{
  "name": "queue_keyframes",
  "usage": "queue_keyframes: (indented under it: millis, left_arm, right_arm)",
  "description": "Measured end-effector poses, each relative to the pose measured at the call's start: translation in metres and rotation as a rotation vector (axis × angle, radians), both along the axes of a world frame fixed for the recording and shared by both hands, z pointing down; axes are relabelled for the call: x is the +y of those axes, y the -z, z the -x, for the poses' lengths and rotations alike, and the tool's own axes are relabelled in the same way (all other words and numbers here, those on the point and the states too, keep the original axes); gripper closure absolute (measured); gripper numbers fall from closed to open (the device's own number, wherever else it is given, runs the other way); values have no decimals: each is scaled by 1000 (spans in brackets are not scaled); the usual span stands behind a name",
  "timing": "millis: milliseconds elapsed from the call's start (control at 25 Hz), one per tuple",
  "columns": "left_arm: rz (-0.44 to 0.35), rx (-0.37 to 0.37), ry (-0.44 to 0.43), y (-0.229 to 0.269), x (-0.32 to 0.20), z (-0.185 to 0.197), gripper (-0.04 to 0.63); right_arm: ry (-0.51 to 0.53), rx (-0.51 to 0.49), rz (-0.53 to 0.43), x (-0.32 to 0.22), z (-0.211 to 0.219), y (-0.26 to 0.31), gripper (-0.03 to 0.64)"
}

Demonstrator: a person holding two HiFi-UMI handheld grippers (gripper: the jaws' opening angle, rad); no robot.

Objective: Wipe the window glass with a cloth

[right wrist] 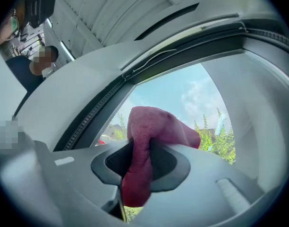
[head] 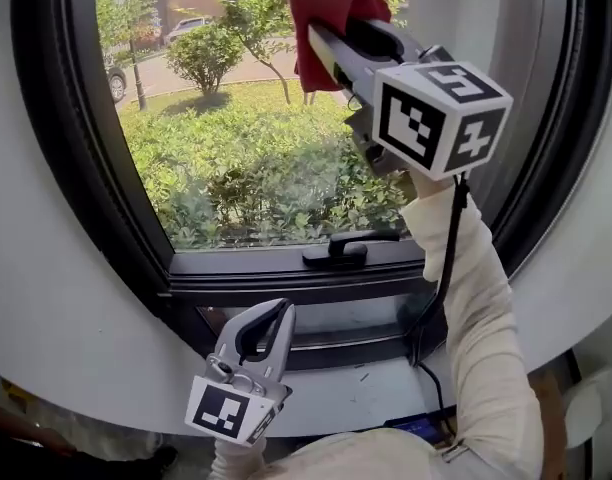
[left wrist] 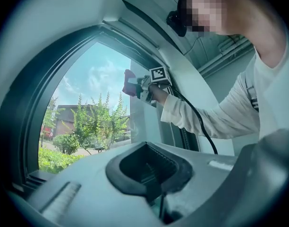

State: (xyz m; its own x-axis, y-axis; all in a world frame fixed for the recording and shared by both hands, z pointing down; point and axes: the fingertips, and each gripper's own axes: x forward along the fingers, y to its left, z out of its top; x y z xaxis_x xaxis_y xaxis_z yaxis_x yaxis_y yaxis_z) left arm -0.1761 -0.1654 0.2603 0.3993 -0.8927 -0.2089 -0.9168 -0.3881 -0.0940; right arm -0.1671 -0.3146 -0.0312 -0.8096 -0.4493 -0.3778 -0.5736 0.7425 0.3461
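Observation:
The window glass sits in a dark frame, with bushes and a street behind it. A red cloth is pressed against the upper part of the pane, and my right gripper is shut on it. In the right gripper view the cloth hangs folded between the jaws of the right gripper in front of the glass. My left gripper hangs low by the sill, shut and empty. The left gripper view looks past its own jaws up at the cloth on the glass.
A black window handle lies on the lower frame bar. Below it is a narrow lower pane and a white sill. A black cable runs down from my right gripper. White wall flanks the frame.

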Motion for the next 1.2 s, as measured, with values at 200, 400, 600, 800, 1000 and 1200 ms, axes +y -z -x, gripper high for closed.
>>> queue_keyframes:
  millis: [200,400,600,800,1000,1200]
  left_arm:
    - [8,16,10,-6,3,16,595]
    - [1,26,-2,-8,5,17,595]
    - [-7,29,-21,-6,4,11,595]
    - [-8,27,-41,-2,0,-8,595]
    - [-7,17,-74,1,-6,-30,595]
    - [-10,3,-111,3,-12,-53,595]
  right_arm:
    - [-103,20,-15,-10,8,-6,499]
    - [-129,47,2,-11,7,-6,499]
    - [-180,55,6,-17,-12,-4,499]
    - [-245,40,20,-31,-56,4,499]
    - [-309,16,48,-47,-104,6,499]
    - [-385,-8,79,-62,-156,6,499]
